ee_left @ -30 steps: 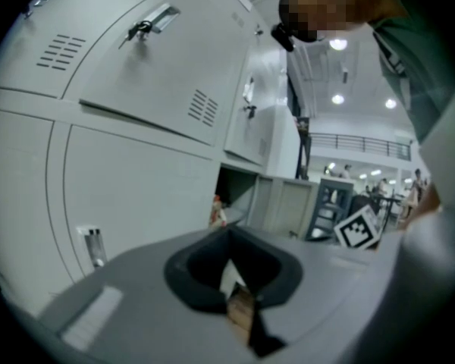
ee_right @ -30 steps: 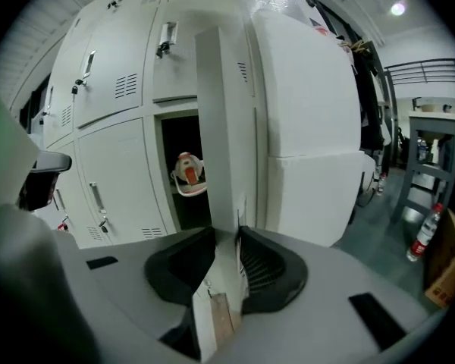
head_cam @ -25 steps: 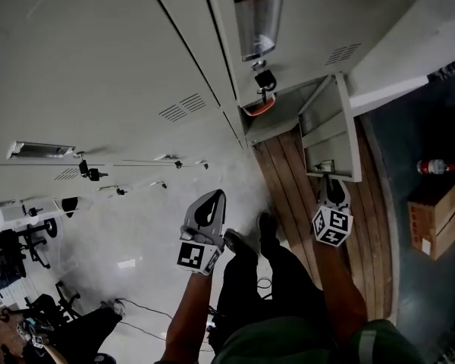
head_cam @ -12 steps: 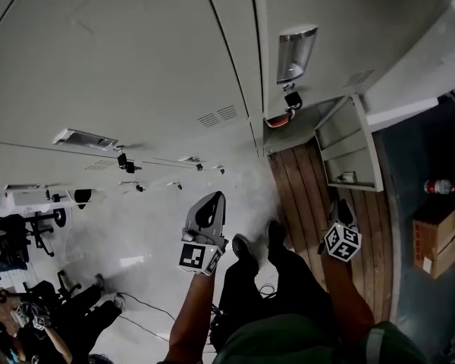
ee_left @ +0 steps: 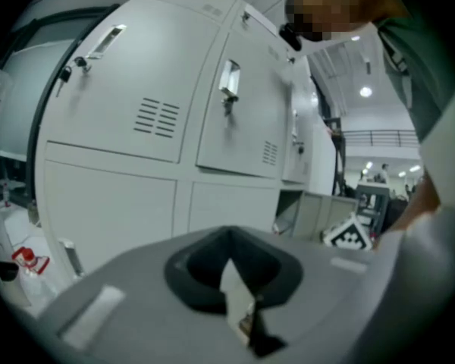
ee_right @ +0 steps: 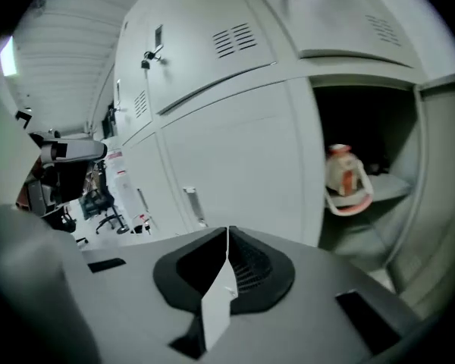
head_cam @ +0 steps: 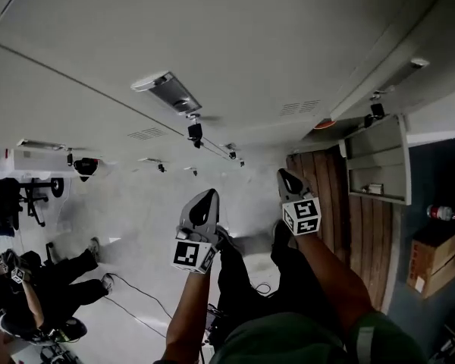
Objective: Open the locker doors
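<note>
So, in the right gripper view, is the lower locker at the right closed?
No: that locker stands open, its door swung aside, and a white container shows on its shelf.

Glossy pale floor (head_cam: 136,233), wooden plank strip (head_cam: 330,192), cardboard box (head_cam: 434,262) on dark flooring, bright ceiling lights (ee_left: 365,92)

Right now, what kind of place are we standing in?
Probably a locker area in a gym or sports hall: a bank of grey metal lockers, one open locker with a container inside, and what look like exercise bikes nearby.
</note>
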